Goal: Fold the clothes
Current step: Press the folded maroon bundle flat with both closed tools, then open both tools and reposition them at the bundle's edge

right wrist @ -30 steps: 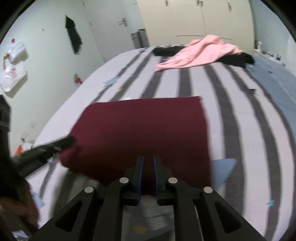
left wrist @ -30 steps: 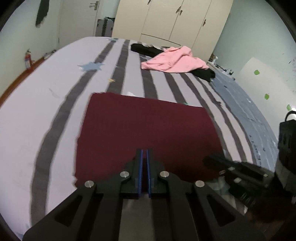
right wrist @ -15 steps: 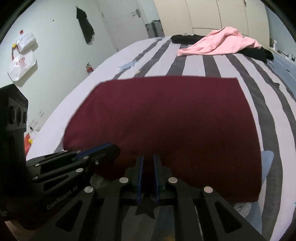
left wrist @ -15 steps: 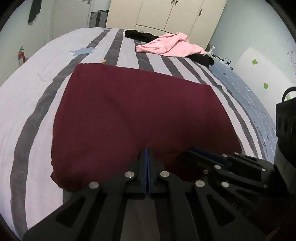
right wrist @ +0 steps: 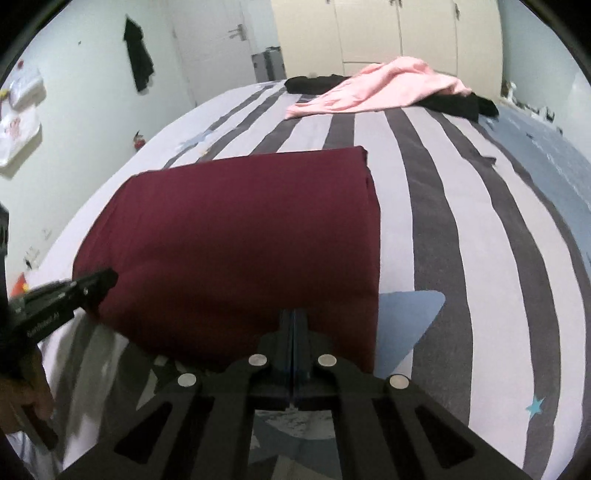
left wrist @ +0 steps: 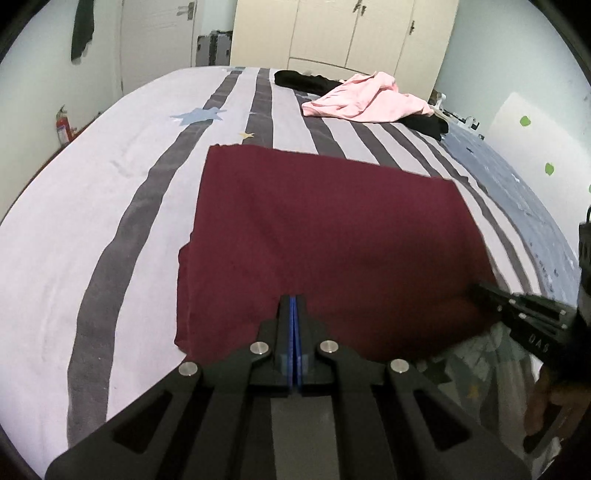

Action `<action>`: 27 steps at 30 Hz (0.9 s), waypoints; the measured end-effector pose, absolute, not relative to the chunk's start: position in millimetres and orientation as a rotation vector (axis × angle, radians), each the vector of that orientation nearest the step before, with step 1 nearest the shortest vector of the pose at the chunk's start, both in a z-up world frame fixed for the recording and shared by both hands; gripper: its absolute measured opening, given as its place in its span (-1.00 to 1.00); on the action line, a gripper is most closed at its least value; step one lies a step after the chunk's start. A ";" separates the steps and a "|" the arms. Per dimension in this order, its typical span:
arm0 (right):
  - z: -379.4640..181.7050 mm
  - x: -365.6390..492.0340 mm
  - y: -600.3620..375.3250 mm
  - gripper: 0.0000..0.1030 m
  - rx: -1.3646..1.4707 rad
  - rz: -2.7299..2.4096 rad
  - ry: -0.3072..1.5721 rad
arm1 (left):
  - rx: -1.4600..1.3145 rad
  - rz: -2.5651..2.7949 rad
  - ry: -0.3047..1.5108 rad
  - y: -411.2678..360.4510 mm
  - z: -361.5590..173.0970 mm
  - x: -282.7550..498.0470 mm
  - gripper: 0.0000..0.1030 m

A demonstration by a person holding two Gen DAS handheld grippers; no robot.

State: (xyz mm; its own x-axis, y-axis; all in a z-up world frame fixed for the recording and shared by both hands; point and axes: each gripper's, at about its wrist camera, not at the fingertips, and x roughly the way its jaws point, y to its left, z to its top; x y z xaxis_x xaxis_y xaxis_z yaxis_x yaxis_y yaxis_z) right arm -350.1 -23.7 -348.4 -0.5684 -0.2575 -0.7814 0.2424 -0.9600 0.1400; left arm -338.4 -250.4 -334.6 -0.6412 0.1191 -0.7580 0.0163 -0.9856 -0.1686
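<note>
A: On the striped bed cover (left wrist: 122, 177), which garment is shown, and where is it placed?

B: A maroon garment (left wrist: 325, 236), folded into a rough rectangle, is laid flat across the grey and white stripes, its near edge raised toward both tools. A pink garment (left wrist: 365, 98) and black clothes (left wrist: 303, 79) are seen well apart from it, at the far end near the wardrobe (left wrist: 343, 33).

A: How is the left gripper (left wrist: 293, 301) represented?

B: Its jaws are drawn together until the blue pads meet, and the near edge of the maroon garment is pinched between them toward its left side.

A: And the right gripper (right wrist: 293, 314)?

B: Its jaws are likewise closed completely, and the same near edge is clamped close to the right corner. In the left wrist view its fingers (left wrist: 517, 304) are seen at the garment's right border.

A: Is anything else marked?

B: A blue star patch (right wrist: 406, 317) is printed on the cover just beside the garment's right side.
</note>
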 end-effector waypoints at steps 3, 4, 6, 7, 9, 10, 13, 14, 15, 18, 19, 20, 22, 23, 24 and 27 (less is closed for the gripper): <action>-340.7 -352.7 -19.1 -0.99 1.286 -2.585 -0.040 | -1.275 2.836 -0.276 -258.9 -316.0 -336.2 -0.97; -337.5 -351.6 -14.4 -0.94 1.285 -2.606 -0.051 | -1.264 2.853 -0.295 -264.6 -311.7 -335.2 -0.97; -333.9 -349.4 -4.1 -0.94 1.294 -2.642 -0.073 | -1.290 2.878 -0.310 -276.1 -314.4 -335.1 -0.97; -337.6 -348.8 2.0 -0.94 1.319 -2.650 -0.080 | -1.314 2.871 -0.301 -279.7 -323.1 -335.3 -0.97; -349.1 -348.1 11.6 -0.84 1.368 -2.651 -0.097 | -1.343 2.858 -0.275 -283.4 -338.5 -335.2 -0.97; -353.1 -347.0 14.8 -0.75 1.374 -2.652 -0.113 | -1.338 2.860 -0.257 -282.4 -341.0 -335.6 -0.97; -351.4 -349.0 11.8 -0.75 1.367 -2.648 -0.081 | -1.347 2.857 -0.272 -285.2 -337.6 -340.9 -0.97; -348.7 -350.8 11.1 -0.75 1.363 -2.647 -0.068 | -1.353 2.858 -0.298 -287.9 -333.4 -343.0 -0.97; -346.0 -352.5 10.4 -0.75 1.359 -2.647 -0.055 | -1.334 2.878 -0.323 -290.2 -326.3 -343.9 -0.97; -329.6 -360.1 13.1 -0.75 1.311 -2.673 -0.082 | -1.268 2.905 -0.326 -292.6 -312.5 -360.5 -0.97; -323.8 -364.7 11.9 -0.75 1.287 -2.677 -0.090 | -1.246 2.908 -0.320 -292.4 -308.9 -368.2 -0.97; -318.4 -370.1 9.8 -0.75 1.262 -2.678 -0.096 | -1.224 2.911 -0.313 -292.2 -305.2 -375.9 -0.97; -312.7 -384.2 2.7 -0.75 1.226 -2.674 -0.093 | -1.181 2.916 -0.300 -291.7 -297.9 -391.2 -0.97; -312.0 -393.2 -1.5 -0.75 1.211 -2.674 -0.089 | -1.160 2.918 -0.293 -291.4 -294.2 -398.9 -0.97; -311.3 -402.3 -5.7 -0.75 1.197 -2.674 -0.086 | -1.154 2.906 -0.290 -290.1 -295.2 -409.2 -0.97; -313.0 -428.7 -16.6 -0.75 1.176 -2.672 -0.080 | -1.202 2.885 -0.249 -288.4 -308.4 -431.6 -0.97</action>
